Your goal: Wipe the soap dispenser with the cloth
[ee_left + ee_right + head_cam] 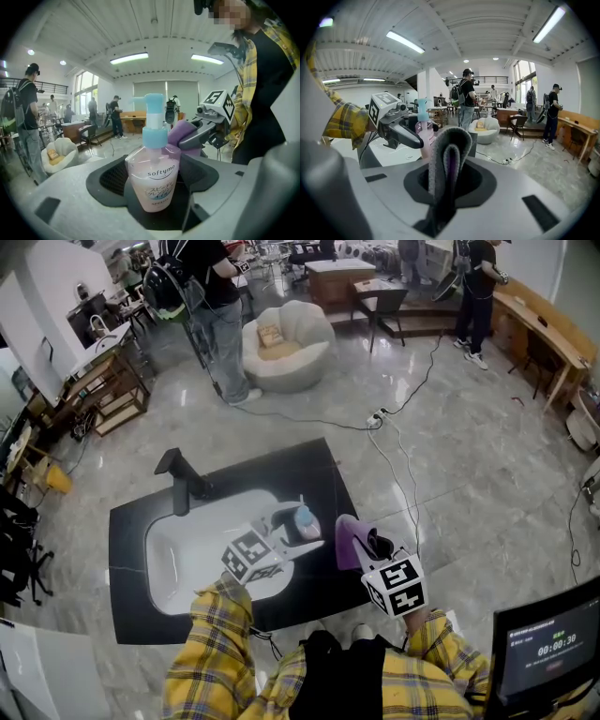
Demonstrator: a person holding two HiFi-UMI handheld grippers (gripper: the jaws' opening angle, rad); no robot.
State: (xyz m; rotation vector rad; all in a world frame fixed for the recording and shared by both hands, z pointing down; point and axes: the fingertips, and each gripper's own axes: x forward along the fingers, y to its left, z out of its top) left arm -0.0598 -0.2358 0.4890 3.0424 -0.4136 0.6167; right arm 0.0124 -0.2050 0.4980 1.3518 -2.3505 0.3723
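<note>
My left gripper [293, 532] is clamped on the soap dispenser [152, 180], held over the sink's [173, 563] right end. My right gripper [444, 190] pinches the folded cloth [449, 147] beside it. Wiping too hard could twist the slick bottle loose or press its pump.

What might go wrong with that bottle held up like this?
The left gripper pinches the soap dispenser by its lower body only; a hard push from the cloth in the right gripper might tilt it or knock it loose. Rubbing near the pump could squirt soap.
</note>
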